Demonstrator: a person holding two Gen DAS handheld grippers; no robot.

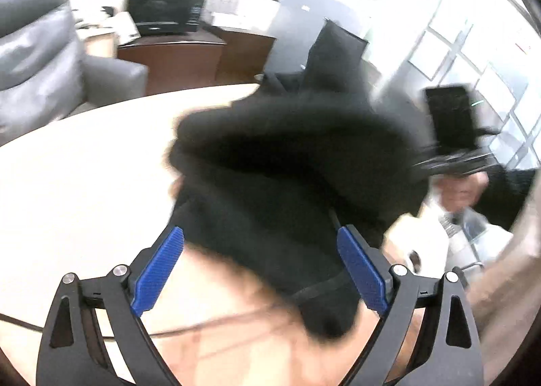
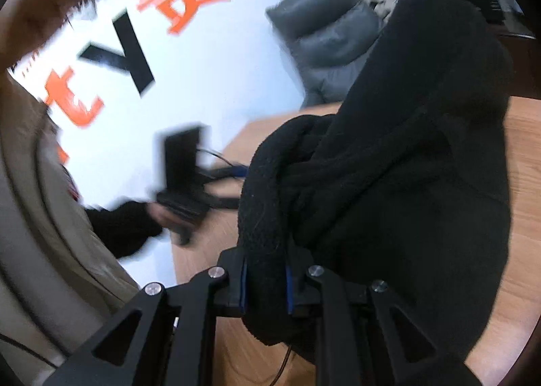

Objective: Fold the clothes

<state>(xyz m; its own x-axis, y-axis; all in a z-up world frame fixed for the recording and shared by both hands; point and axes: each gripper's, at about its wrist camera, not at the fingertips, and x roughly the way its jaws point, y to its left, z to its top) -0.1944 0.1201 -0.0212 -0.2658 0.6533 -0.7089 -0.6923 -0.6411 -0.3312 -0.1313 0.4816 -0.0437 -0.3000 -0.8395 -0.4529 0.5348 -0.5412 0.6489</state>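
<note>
A black fleece garment (image 1: 297, 183) hangs bunched above the light wooden table (image 1: 84, 176). My left gripper (image 1: 260, 240) is open, its blue pads (image 1: 159, 271) wide apart, with the garment's lower edge hanging between and just beyond them, not pinched. My right gripper (image 2: 265, 271) is shut on a thick rolled edge of the same garment (image 2: 389, 166) and holds it lifted over the table (image 2: 520, 217). In the left wrist view the right gripper (image 1: 453, 136) shows blurred at the garment's far right. In the right wrist view the left gripper (image 2: 186, 179) shows blurred at the left.
A grey padded armchair (image 1: 44, 58) stands beyond the table's far left edge. A dark desk with a monitor (image 1: 165, 10) is behind. A thin cable (image 1: 203, 325) runs across the table near me. The person's beige clothing (image 2: 40, 217) fills the left of the right wrist view.
</note>
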